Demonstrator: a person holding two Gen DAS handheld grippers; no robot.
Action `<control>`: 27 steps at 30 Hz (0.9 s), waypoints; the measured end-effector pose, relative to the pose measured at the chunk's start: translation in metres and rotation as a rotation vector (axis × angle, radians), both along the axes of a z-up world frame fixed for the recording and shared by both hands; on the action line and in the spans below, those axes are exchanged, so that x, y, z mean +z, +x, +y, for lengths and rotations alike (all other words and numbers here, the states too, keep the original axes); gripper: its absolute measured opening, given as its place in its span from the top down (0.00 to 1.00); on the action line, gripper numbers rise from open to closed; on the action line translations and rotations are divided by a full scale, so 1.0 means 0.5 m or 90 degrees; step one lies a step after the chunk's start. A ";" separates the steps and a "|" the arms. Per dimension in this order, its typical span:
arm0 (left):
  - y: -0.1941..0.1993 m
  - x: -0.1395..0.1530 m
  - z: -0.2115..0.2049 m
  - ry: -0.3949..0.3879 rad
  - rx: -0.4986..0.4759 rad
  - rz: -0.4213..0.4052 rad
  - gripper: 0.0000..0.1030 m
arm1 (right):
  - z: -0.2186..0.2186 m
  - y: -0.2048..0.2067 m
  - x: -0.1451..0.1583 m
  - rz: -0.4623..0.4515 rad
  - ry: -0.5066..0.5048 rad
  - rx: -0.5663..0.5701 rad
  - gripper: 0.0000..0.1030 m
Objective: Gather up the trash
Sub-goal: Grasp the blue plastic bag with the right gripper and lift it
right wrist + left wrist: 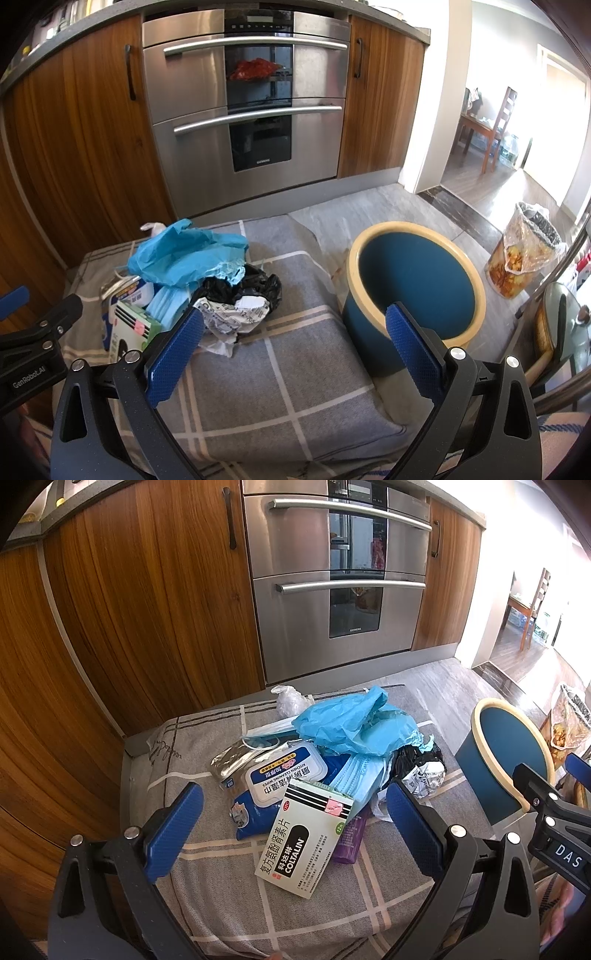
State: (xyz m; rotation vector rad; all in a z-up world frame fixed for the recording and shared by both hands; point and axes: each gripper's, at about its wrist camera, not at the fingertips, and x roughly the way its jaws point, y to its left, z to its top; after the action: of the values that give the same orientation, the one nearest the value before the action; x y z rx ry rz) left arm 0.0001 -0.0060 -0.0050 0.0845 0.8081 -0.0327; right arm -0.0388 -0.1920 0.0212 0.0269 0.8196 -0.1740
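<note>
Trash pile (332,760) beside bin (417,284)

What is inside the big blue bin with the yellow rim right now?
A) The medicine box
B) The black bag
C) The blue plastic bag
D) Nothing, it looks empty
D. The right wrist view looks down into the blue bin and shows only its bare blue inside; the trash pile sits on the cushion.
</note>
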 end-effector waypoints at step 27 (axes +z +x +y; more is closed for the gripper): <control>0.232 0.037 0.170 -0.007 0.059 -0.057 0.05 | 0.058 0.292 -0.089 0.110 0.254 0.168 0.08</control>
State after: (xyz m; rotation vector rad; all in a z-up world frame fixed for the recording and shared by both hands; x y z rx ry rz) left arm 0.1160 0.0788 0.0137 0.0374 0.7218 0.0533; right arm 0.1070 -0.1629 -0.0234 0.2803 1.0107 0.2406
